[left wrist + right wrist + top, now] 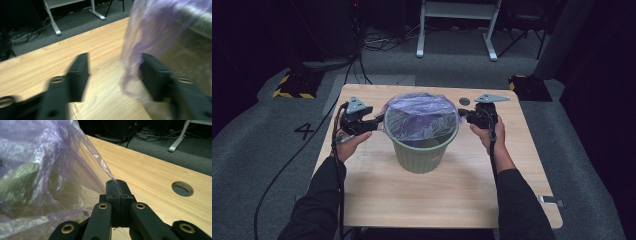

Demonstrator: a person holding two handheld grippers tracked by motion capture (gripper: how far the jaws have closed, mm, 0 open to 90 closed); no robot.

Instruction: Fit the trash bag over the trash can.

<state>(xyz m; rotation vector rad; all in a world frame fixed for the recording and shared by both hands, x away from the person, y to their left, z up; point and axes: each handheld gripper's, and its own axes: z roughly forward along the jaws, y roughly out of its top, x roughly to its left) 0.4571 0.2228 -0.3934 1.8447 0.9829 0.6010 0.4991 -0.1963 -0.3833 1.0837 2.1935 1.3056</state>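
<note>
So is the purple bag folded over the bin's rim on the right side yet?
Not yet. The purple bag edge stretches outward, pinched in the shut right gripper, away from the green bin.

The left gripper (113, 75) stands open over the table (50, 62); the purple bag (155, 32) hangs against its right-hand jaw, draped over the bin (197, 52).

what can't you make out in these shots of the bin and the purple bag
- Inside of the green bin: high view, the purple bag stretched over the mouth veils it.
- Left tool: left gripper view, motion blur smears its open jaws, so whether the bag hanging by one jaw touches it is unclear.
- Bin wall: right gripper view, a green smear behind film; the right tool is shut on the bag edge.
- Floor marking: high view, too dim.
</note>
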